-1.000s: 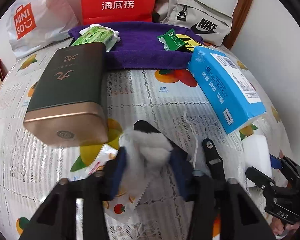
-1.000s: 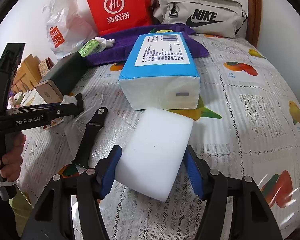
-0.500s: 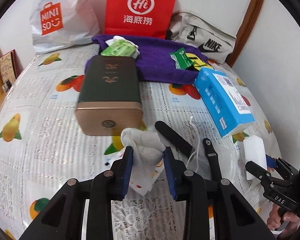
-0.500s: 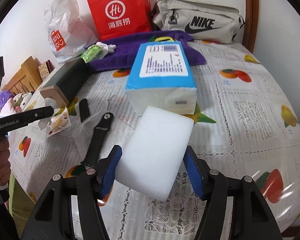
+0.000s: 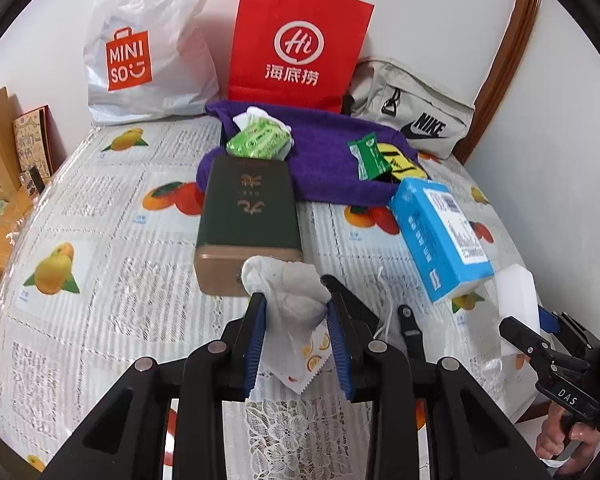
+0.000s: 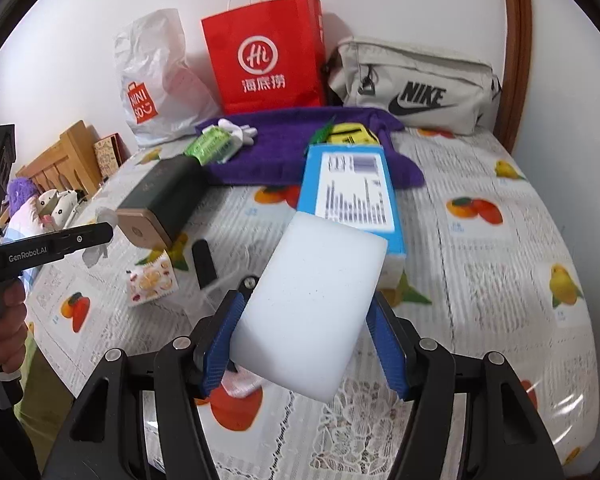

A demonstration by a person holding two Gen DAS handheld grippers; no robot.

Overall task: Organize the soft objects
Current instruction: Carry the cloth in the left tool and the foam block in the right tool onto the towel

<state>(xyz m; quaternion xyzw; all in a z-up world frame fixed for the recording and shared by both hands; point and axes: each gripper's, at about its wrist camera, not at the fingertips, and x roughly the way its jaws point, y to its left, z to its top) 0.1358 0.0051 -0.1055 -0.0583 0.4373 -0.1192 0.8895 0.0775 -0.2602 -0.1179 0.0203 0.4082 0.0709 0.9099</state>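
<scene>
My left gripper (image 5: 296, 320) is shut on a crumpled white cloth (image 5: 288, 288) and holds it above the table, in front of a dark green and gold box (image 5: 246, 208). My right gripper (image 6: 308, 320) is shut on a white sponge block (image 6: 308, 304) and holds it lifted above the table, just before a blue tissue pack (image 6: 350, 196). A purple towel (image 5: 324, 168) lies at the back with a green wipes pack (image 5: 258, 142) and small green and yellow packets (image 5: 374, 158) on it. The right gripper and sponge (image 5: 518, 296) show at the right of the left wrist view.
A red paper bag (image 5: 300, 44), a white Miniso bag (image 5: 140, 48) and a grey Nike pouch (image 5: 412, 116) stand along the back wall. A black strap (image 6: 204, 260) and a fruit-print sachet (image 6: 150, 280) lie on the fruit-print tablecloth (image 6: 500, 280). Wooden furniture (image 6: 64, 160) stands at the left.
Both grippers have risen and pulled back from the table. The left one closed on the white cloth and lifted it. The right one lifted the sponge off the table.
</scene>
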